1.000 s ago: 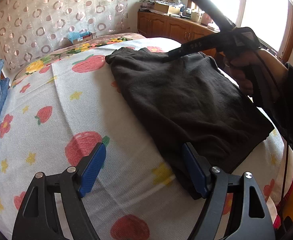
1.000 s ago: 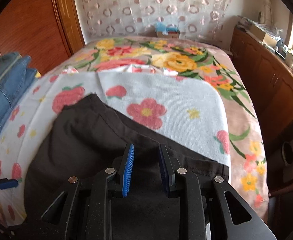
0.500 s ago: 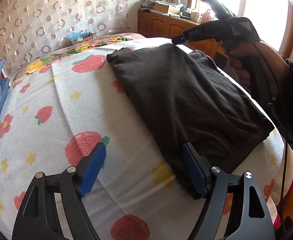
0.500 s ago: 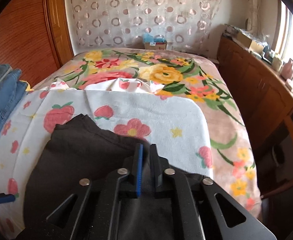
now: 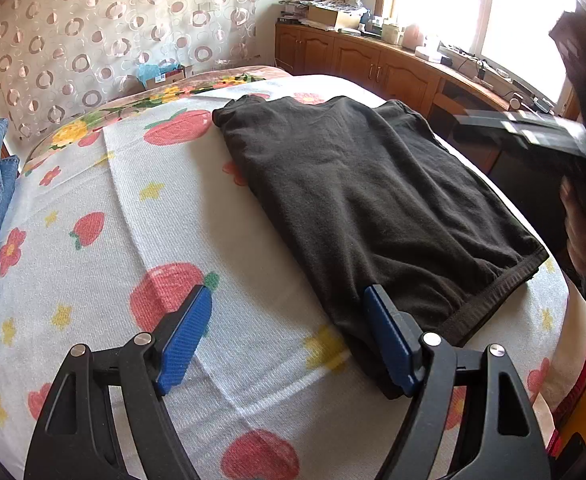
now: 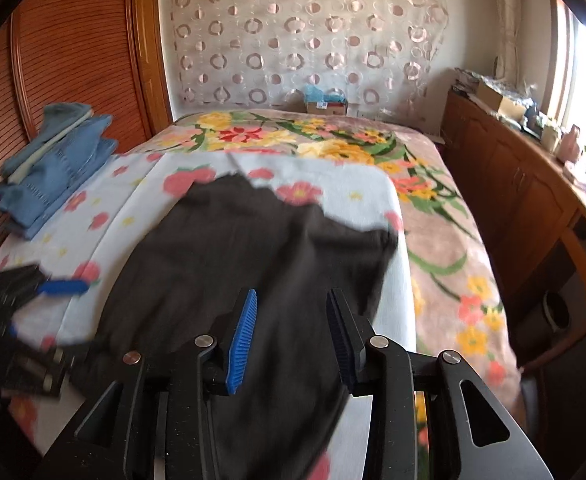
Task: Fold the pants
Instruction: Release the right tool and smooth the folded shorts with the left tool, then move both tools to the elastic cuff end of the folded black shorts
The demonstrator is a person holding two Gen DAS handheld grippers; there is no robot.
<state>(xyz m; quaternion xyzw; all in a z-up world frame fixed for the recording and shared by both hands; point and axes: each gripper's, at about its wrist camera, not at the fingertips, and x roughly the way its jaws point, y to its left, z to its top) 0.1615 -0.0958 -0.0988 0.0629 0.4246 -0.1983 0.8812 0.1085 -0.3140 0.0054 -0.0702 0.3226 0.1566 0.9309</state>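
The left hand-held gripper [image 5: 285, 334] is hanging nearest the lens, its blue pads standing wide apart and gripping nothing — one pad is over the strawberry-print bed cover [image 5: 93, 280], the other is sitting over the near corner of the black pants [image 5: 357, 184]; whether it is touching the cloth I cannot tell. The right hand-held gripper [image 6: 291, 332] is standing partly open over the same garment, its jaws having just been opening, with no fold of fabric caught between them.

The pants are lying folded into a flat dark block on the cover, running from the near edge of the bed away toward the floral blanket [image 6: 333, 140], with the hemmed band at the near right corner.

The cloth is looking like a soft, light knit — limp, prone to sagging and creasing when lifted by one point, and likely to drag on the textured cover. Taking hold at two corners of the thicker hemmed band should be giving the firmest, least slippery bite through all layers.

Further off, a stack of blue jeans [image 6: 53, 160] is resting at the bed's left edge. The right view is smeared by motion, so the pants' far edge and the left gripper there are reading only as blurs; the layers beneath the top fold are hidden, and the person's hand [image 5: 581, 232] is cut off at the frame's edge.
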